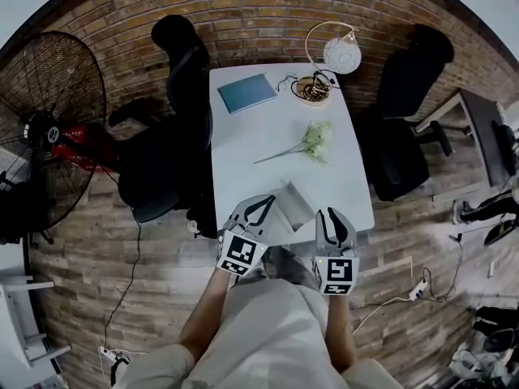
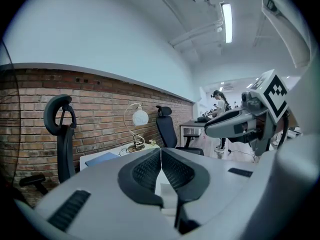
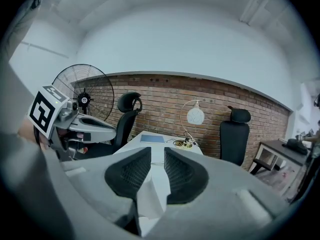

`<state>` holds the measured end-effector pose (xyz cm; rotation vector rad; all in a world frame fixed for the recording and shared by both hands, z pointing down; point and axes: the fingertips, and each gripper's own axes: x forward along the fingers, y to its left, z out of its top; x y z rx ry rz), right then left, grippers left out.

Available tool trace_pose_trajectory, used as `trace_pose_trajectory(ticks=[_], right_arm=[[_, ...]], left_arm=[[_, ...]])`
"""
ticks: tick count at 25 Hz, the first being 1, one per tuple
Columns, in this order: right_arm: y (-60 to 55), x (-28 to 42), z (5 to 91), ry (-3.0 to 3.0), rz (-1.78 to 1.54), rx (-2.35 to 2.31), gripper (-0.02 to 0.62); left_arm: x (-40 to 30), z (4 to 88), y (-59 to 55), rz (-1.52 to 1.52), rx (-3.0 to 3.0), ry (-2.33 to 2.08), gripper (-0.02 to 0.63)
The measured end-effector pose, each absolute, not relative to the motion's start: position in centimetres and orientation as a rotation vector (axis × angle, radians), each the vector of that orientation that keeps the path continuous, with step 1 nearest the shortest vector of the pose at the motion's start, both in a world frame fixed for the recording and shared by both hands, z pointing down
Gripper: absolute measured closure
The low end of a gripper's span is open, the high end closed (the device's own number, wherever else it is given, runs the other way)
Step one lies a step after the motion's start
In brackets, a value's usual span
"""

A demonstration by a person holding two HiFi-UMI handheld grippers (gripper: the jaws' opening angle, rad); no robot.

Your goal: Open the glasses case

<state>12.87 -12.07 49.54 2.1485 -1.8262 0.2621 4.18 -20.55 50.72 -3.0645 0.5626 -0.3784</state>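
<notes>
Glasses case spans both hands at the bench's near edge: left hand-held gripper pinches its left end, right hand-held gripper its right (both clamped shut).

Head view: from above the person, facing steeply down, far enough off to hold the whole counter and the floor round it.
Left gripper view: close behind the fingers of the left gripper, facing almost level across the counter to the brick wall.
Right gripper view: close behind the fingers of the right gripper, facing likewise.
Shared: counter, lamp and blue book in all three; each gripper view catches the other gripper.
</notes>
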Motion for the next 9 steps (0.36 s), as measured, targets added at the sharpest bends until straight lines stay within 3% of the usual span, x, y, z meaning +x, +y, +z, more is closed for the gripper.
trace_pose_trajectory(ticks=[9], right_arm=[[-12.3,12.4,48.2,-1.819,0.219,2.148,0.509]], left_arm=[[3.7,49.3,-20.7,-0.318,-3.063,0.565,0.598]])
